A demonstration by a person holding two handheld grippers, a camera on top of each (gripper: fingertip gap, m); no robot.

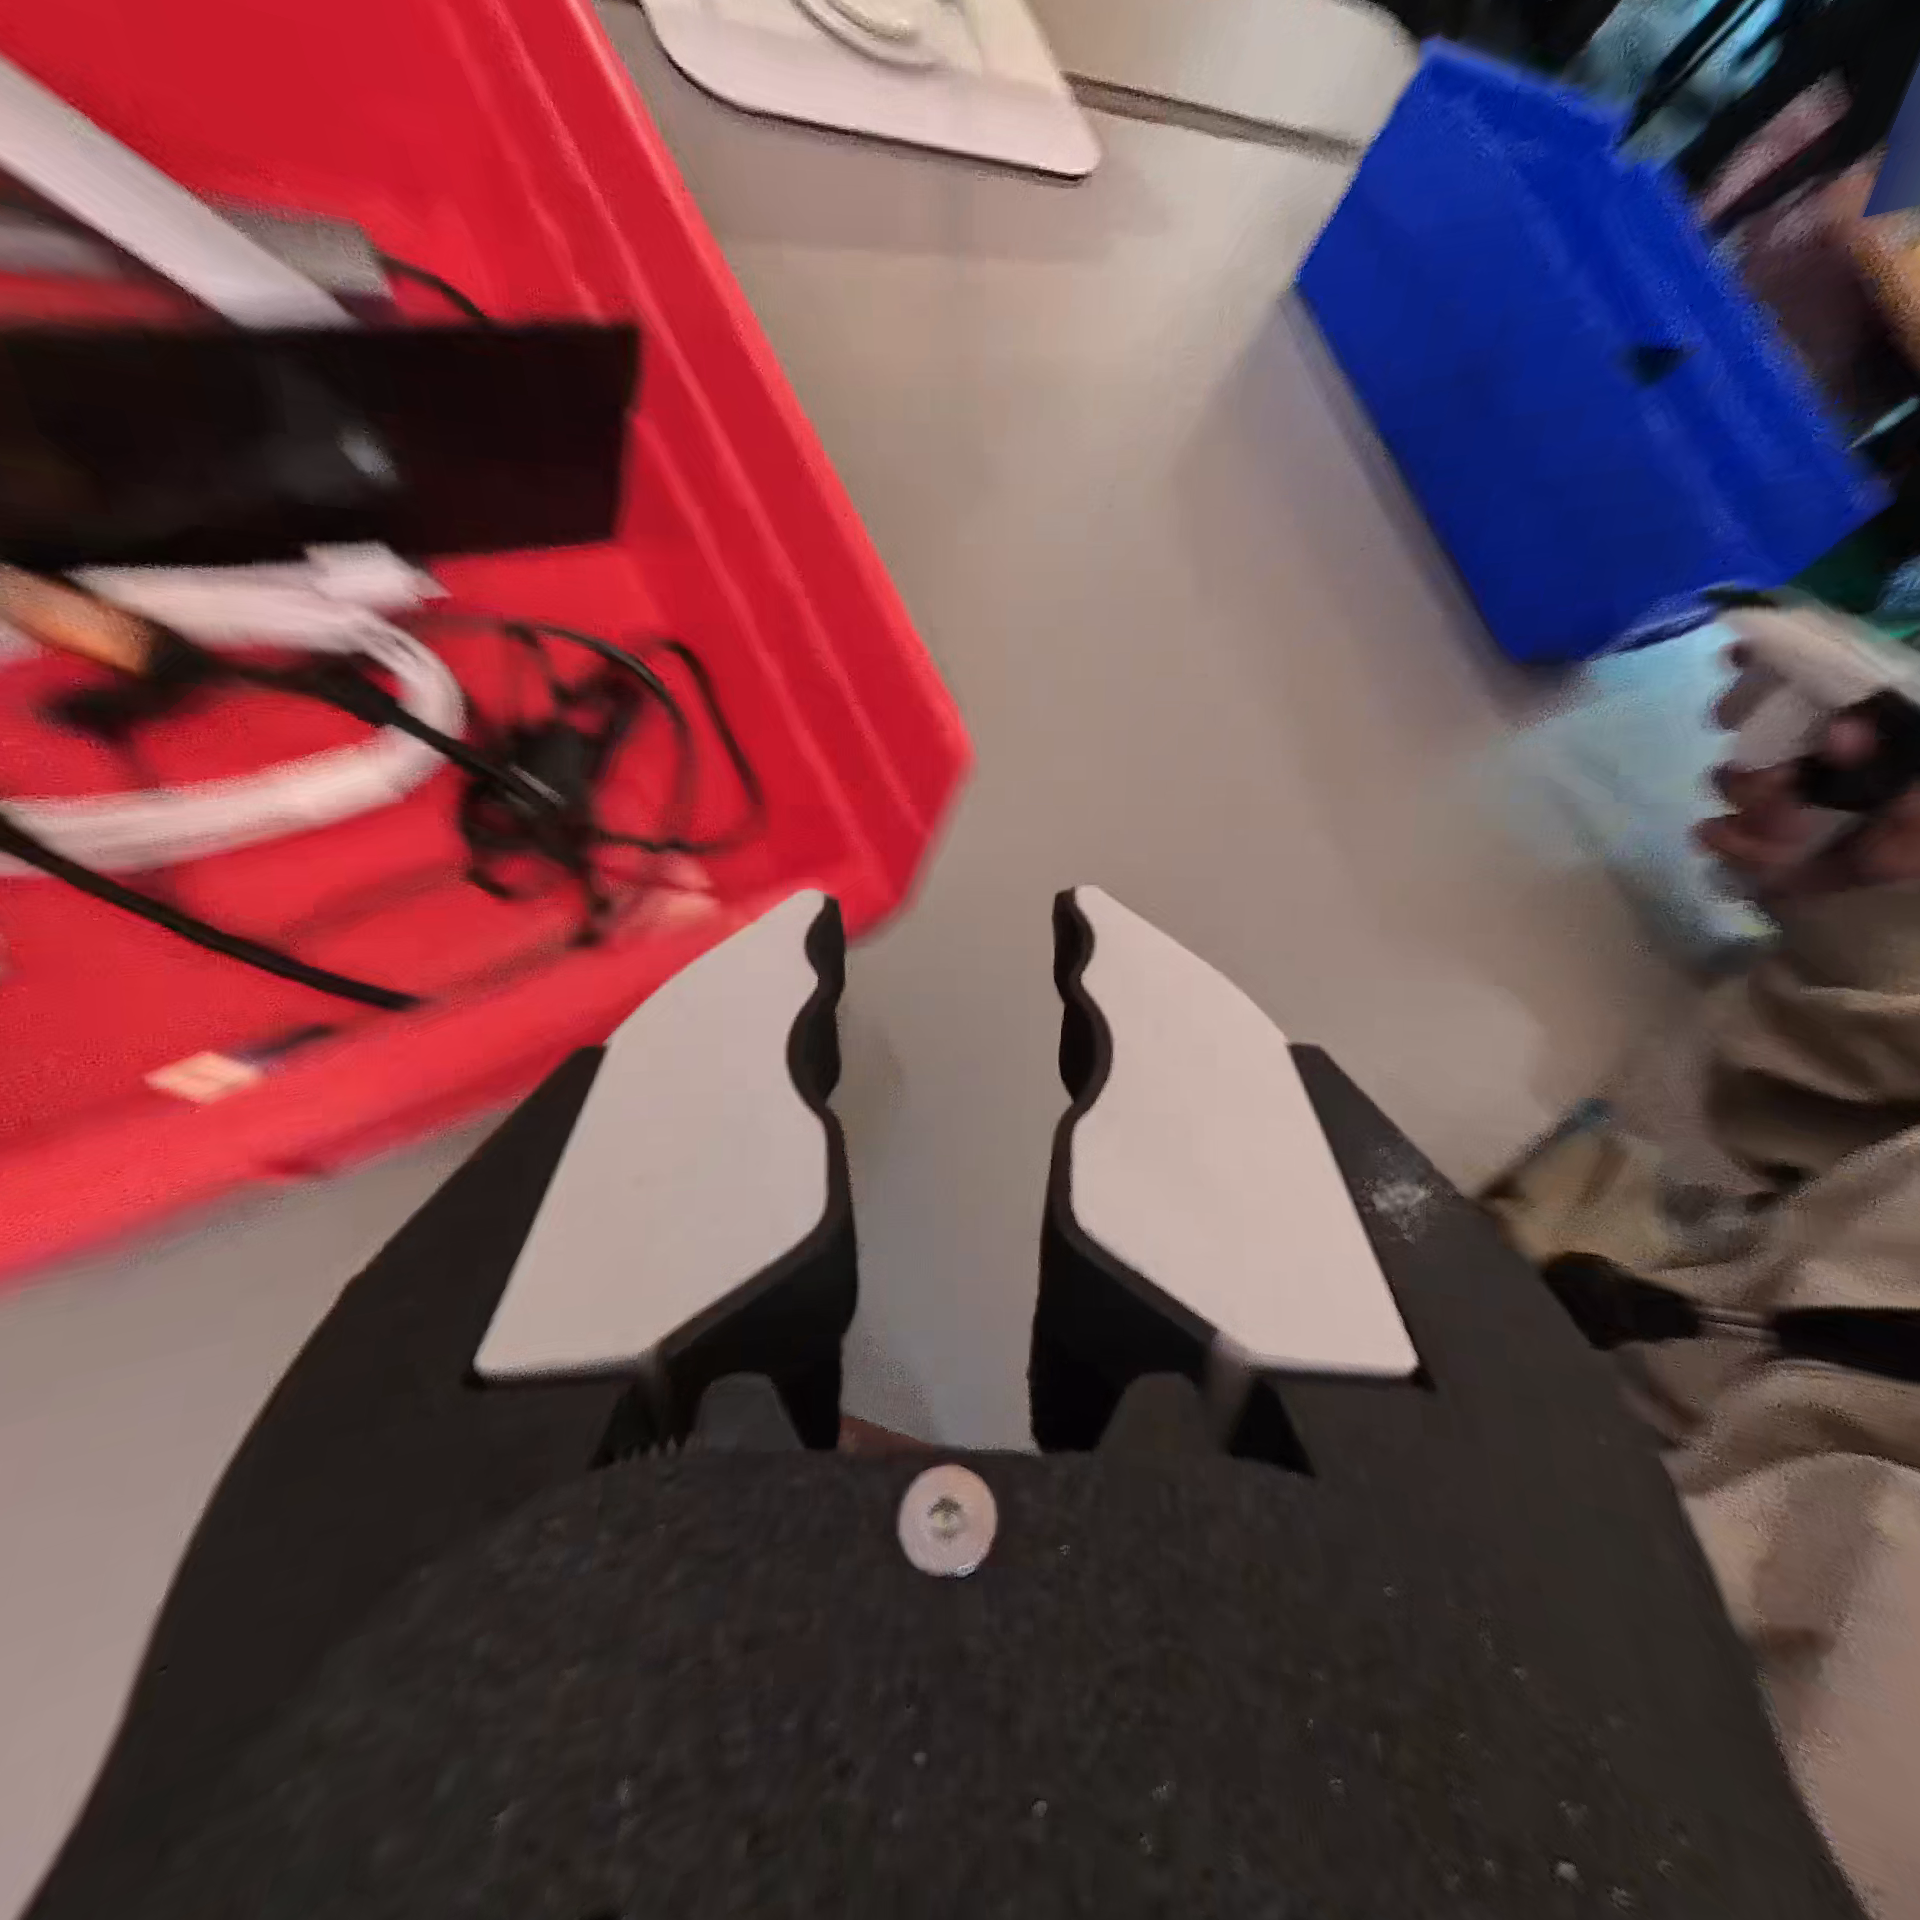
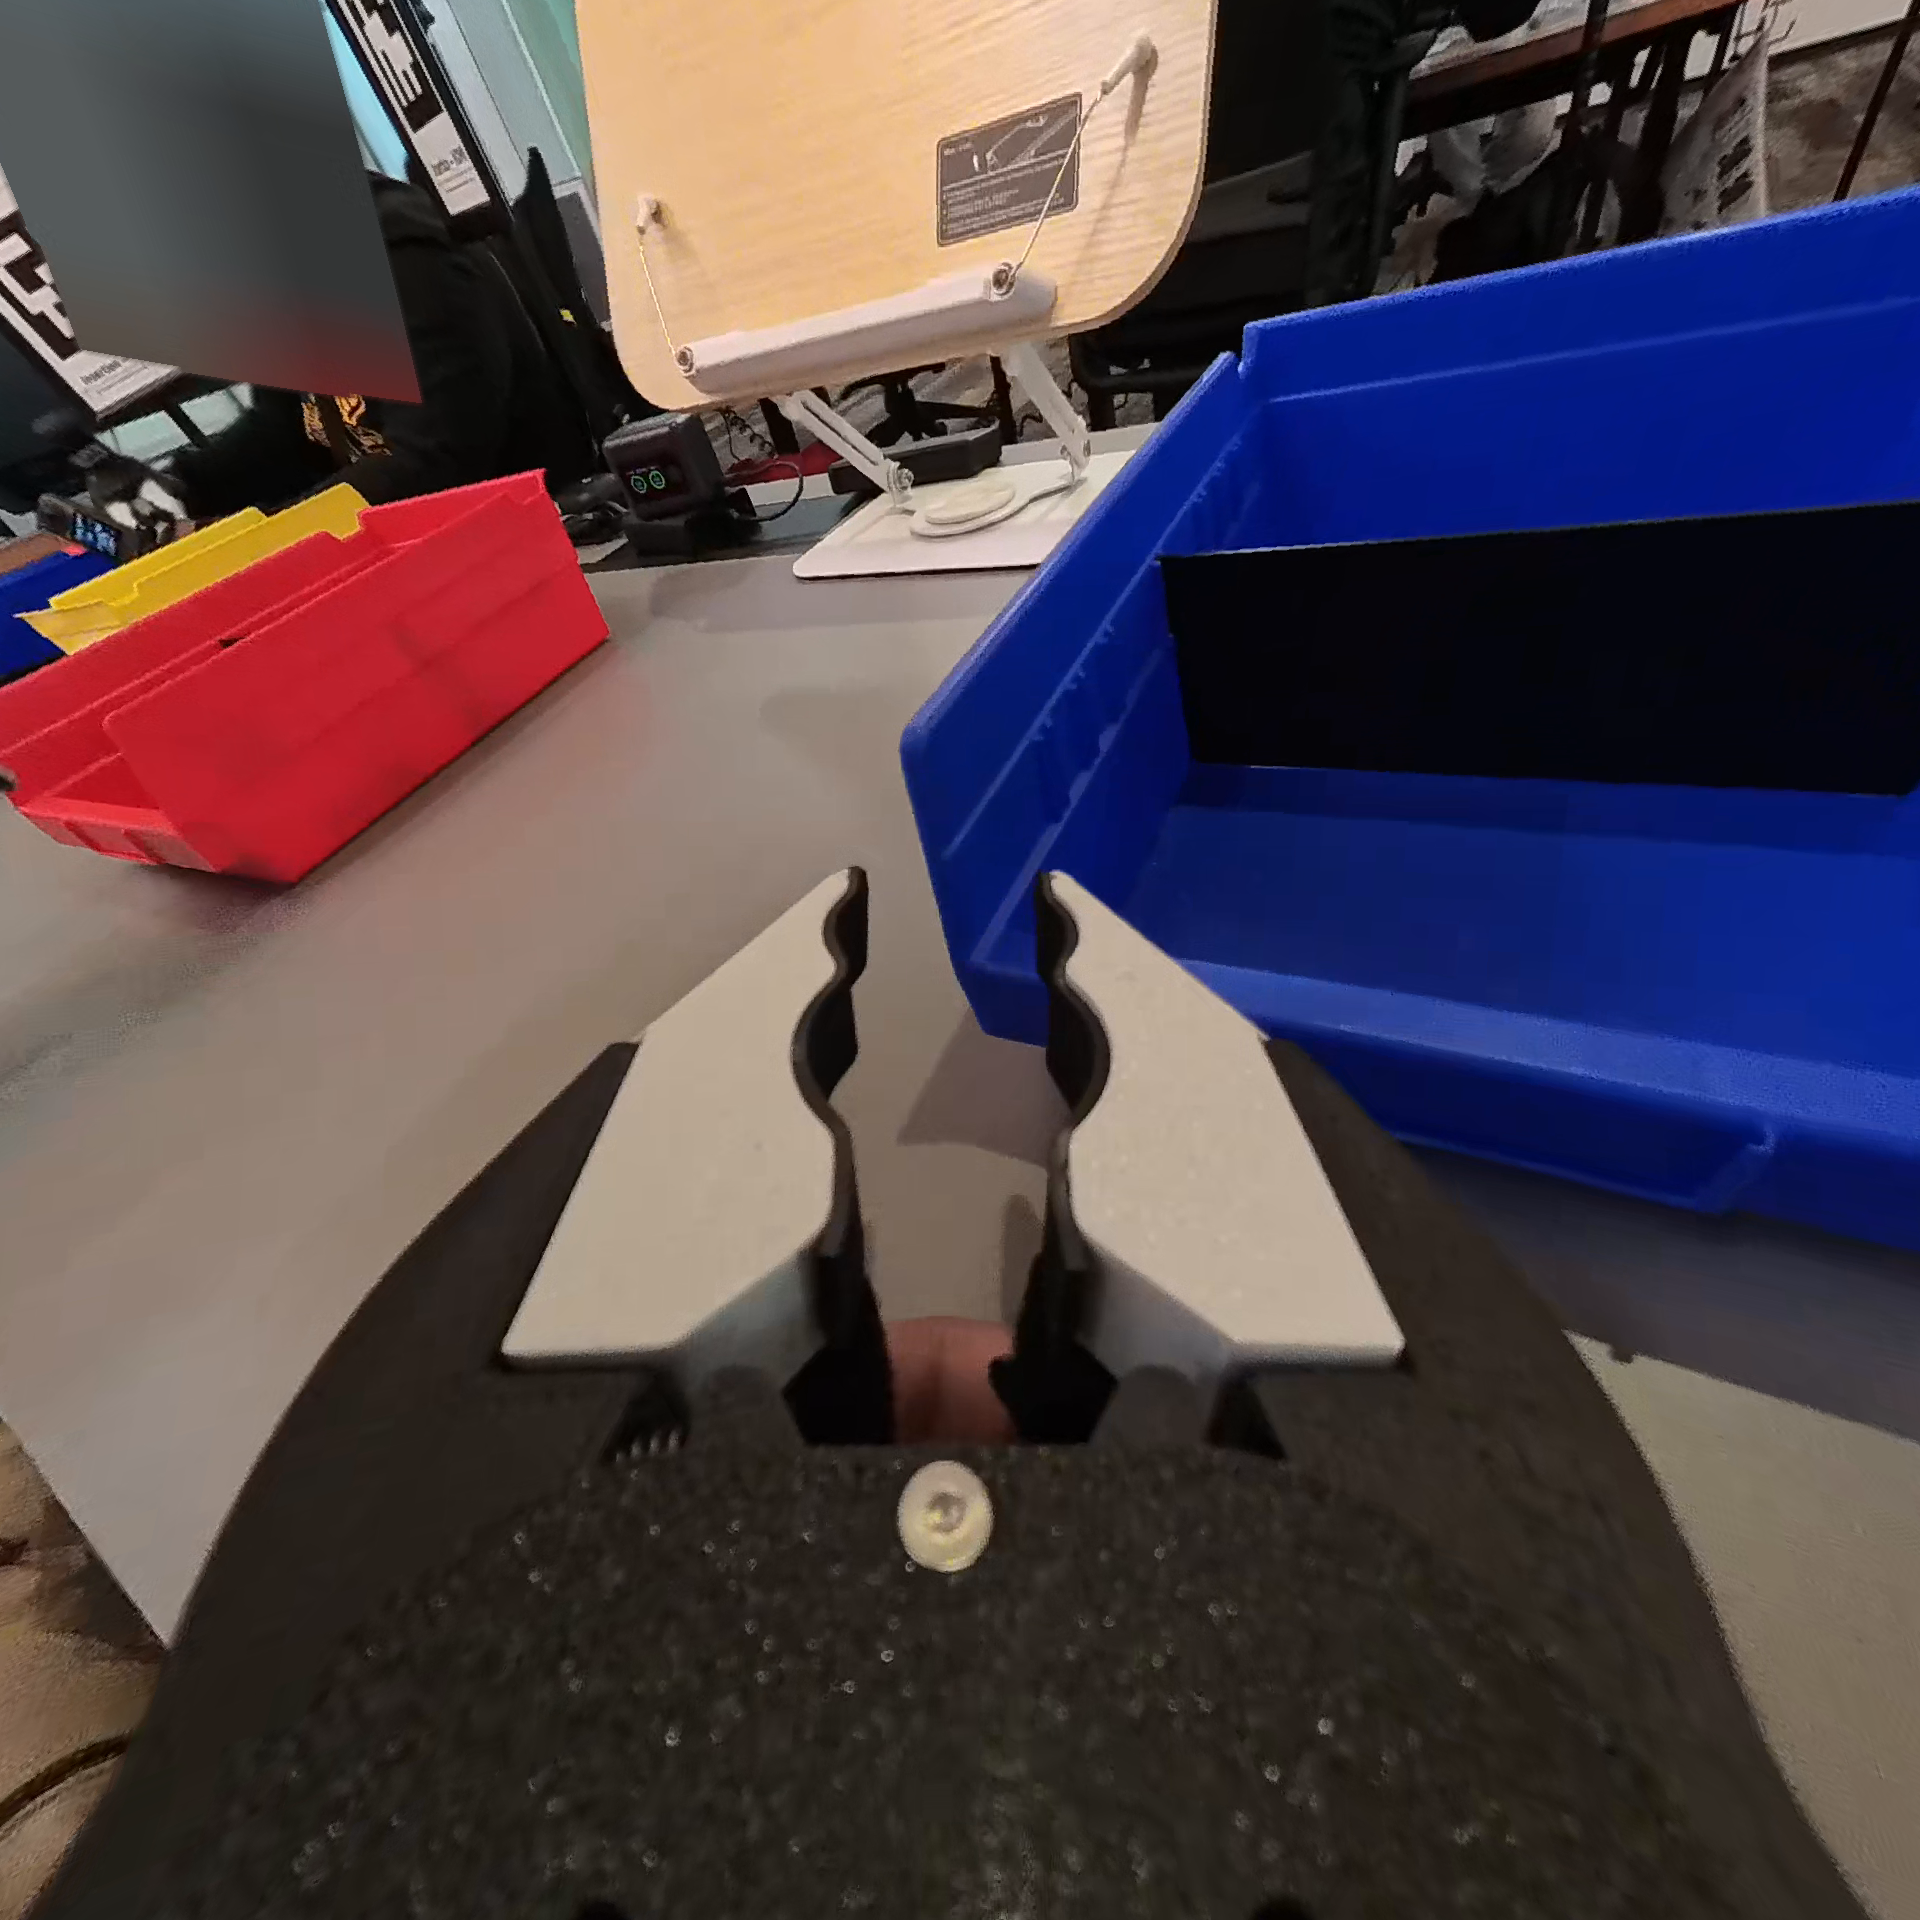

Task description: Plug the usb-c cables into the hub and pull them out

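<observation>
Two tools (image 1: 948,914) (image 2: 951,894), both empty, parted

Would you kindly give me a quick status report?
Both grippers, left and right, open, empty. Cables lie in red bin. Nothing blocking.

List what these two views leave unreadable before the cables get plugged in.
- Left wrist view: motion blur smears the cables in the red bin; no connector or hub can be identified.
- Right wrist view: the red bin's wall hides its contents.
- Right wrist view: a black divider hides the blue bin's rear section.
</observation>
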